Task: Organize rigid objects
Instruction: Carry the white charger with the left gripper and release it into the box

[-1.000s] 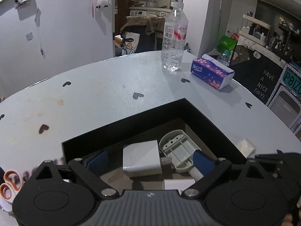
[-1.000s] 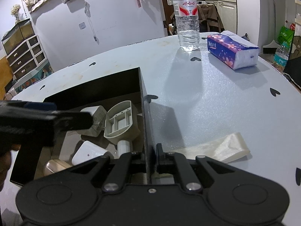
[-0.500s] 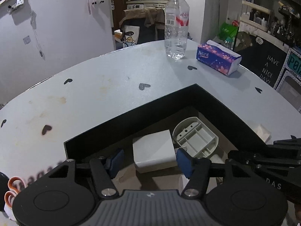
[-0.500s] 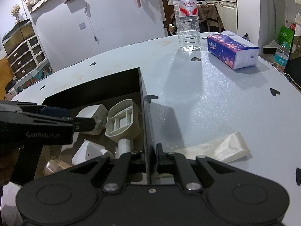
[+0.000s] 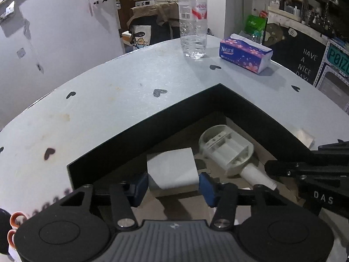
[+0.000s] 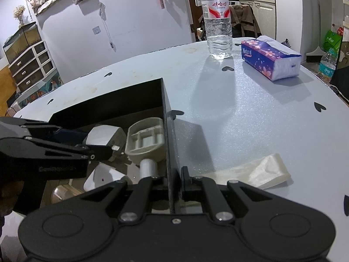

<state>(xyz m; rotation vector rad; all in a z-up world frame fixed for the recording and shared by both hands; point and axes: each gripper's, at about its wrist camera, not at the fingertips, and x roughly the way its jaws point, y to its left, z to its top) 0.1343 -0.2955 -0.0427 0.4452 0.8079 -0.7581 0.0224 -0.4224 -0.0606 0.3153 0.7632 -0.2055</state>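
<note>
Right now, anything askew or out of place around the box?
Mostly tidy. In the black box, the grey plastic housing lies tilted against the wall, open side up, among loose chargers. A crumpled plastic bag lies on the table outside the box. Nothing spilled.

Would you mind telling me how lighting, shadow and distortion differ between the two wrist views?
Left wrist view: dim, the box interior murky, the table edge bowed by the fisheye. Right wrist view: brighter, the water bottle casting a long shadow toward the camera, walls curving at the frame edges.
</note>
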